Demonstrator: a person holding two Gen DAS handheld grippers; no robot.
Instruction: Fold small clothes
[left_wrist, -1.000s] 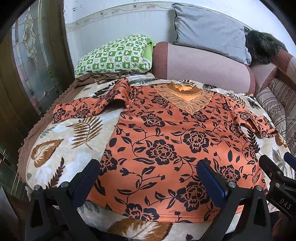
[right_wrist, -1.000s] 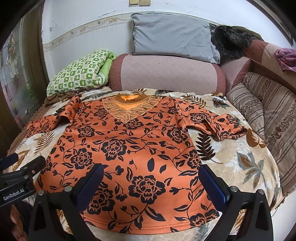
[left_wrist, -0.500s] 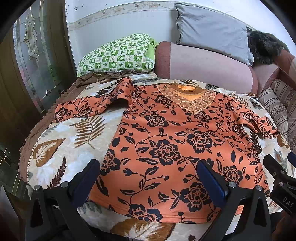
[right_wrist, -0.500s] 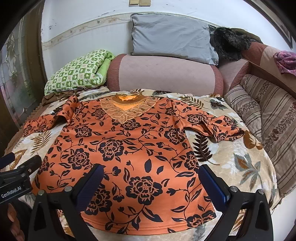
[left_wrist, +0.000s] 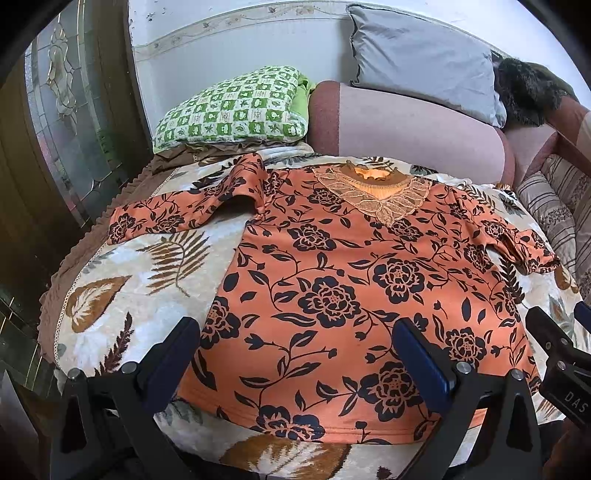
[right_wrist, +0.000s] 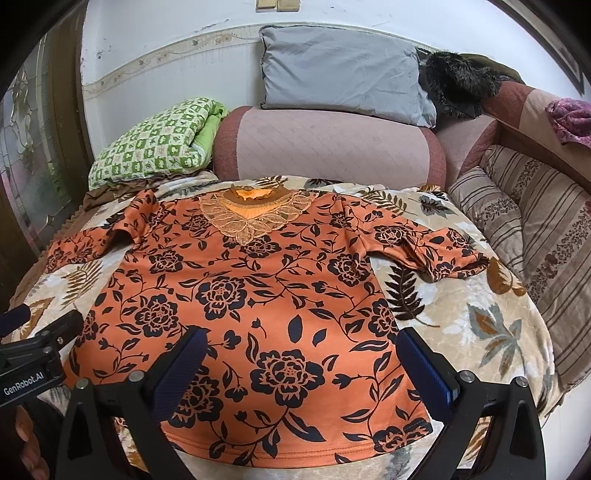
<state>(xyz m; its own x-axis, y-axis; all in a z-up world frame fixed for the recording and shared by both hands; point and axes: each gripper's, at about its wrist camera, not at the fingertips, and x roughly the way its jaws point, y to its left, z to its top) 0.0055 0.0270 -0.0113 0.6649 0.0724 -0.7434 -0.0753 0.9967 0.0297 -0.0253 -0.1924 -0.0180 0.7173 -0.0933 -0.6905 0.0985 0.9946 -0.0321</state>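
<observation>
Shirt (left_wrist: 332, 291), orange with black roses and a lace neckline, lies face up and spread flat on the leaf-patterned blanket (left_wrist: 122, 280) over the sofa seat, hem toward the cameras, nothing folded yet.

At the far left, the shirt's left sleeve (left_wrist: 173, 218) stretches out across the blanket toward the brown fringe, with a raised hump where it meets the shoulder. That sleeve looks like the sensible first fold: pinch it near the cuff, lift only enough to clear the blanket, and lay it straight across the chest so the shoulder hump flattens rather than creasing.

Next, the left gripper (left_wrist: 295, 354) hovers above the hem with its jaws spread wide and nothing between them. The right gripper (right_wrist: 299, 362) sits just beside it, likewise wide apart and empty, over the right half of the hem.

Further right, the other sleeve (right_wrist: 432, 254) is shorter-looking and bunched, its cuff rumpled on the blanket close to the striped cushion (right_wrist: 524, 229). It probably needs a tug outward to smooth it before it goes across, or the fold will trap the wrinkles.

The knit looks soft and slippery, so each pinch should take both layers, and the hem should come up only after both sleeves lie flat.
</observation>
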